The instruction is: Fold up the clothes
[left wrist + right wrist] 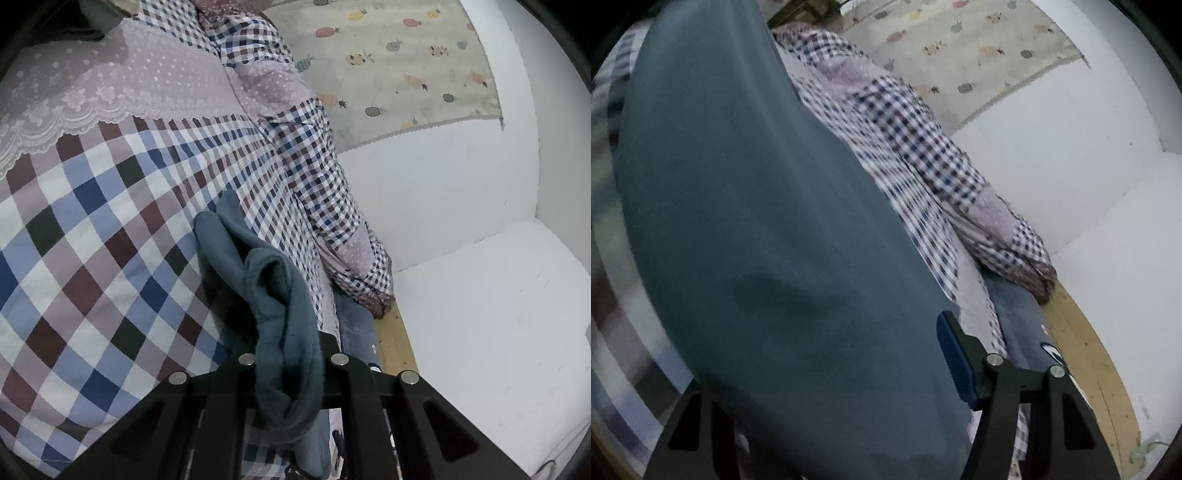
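Observation:
A teal fleece garment (273,280) is bunched into a thick fold between the fingers of my left gripper (288,349), which is shut on it just above the checked bed cover (96,229). In the right wrist view the same teal garment (768,221) spreads wide and flat across the left and middle of the frame. It hides the left finger of my right gripper (882,339). The right finger's blue pad (955,363) is bare, with the cloth edge beside it, and the jaws stand wide apart.
A lilac lace cloth (122,74) lies on the far part of the bed. A bunched small-check fabric (325,192) runs along the bed's right edge. Beyond it are a wooden bed rail (397,339), a white wall (480,295) and a pineapple-print mat (399,62).

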Motion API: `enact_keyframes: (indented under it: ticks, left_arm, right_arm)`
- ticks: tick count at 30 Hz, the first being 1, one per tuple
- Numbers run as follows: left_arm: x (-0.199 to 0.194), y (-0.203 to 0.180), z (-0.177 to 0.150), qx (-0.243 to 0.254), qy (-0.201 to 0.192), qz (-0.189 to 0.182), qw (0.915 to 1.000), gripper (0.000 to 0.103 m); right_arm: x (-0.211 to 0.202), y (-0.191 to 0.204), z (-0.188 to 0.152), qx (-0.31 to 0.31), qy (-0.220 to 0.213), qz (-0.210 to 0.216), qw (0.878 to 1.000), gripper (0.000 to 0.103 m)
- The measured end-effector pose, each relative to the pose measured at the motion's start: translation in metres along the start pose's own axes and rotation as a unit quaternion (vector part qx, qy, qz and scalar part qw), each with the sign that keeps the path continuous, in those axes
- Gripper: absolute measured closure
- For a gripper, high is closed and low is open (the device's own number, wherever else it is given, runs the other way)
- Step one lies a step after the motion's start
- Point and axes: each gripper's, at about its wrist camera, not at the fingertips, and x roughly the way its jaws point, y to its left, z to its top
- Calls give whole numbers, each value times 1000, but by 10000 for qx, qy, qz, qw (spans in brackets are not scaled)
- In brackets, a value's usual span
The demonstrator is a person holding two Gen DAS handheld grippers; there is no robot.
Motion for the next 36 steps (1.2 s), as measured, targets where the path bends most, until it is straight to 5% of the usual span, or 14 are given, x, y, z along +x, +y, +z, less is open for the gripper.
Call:
enact_keyframes:
  ticks: [9,15,21,25,36]
  left_arm:
    - [0,3,1,-7,-22,129,9999,95]
    - [4,3,-3,24,76,181,9998,95]
    - [7,22,-6,-537,221,-38,9983,95]
    - [8,30,-6,-708,240,-95,9972,95]
    - [-18,3,-11,-175,97,-47,9998,95]
  right_arm:
    - [8,-33,-56,-462,444,-411,9971,39]
    - [12,-19,-64,-1001,383,-421,9933,70]
    - [17,-20,-65,-930,506,-315,9939,73]
    - [16,-16,-64,-920,591,-176,9938,89]
    - [-17,-53,-47,-152,469,78,9988,97]
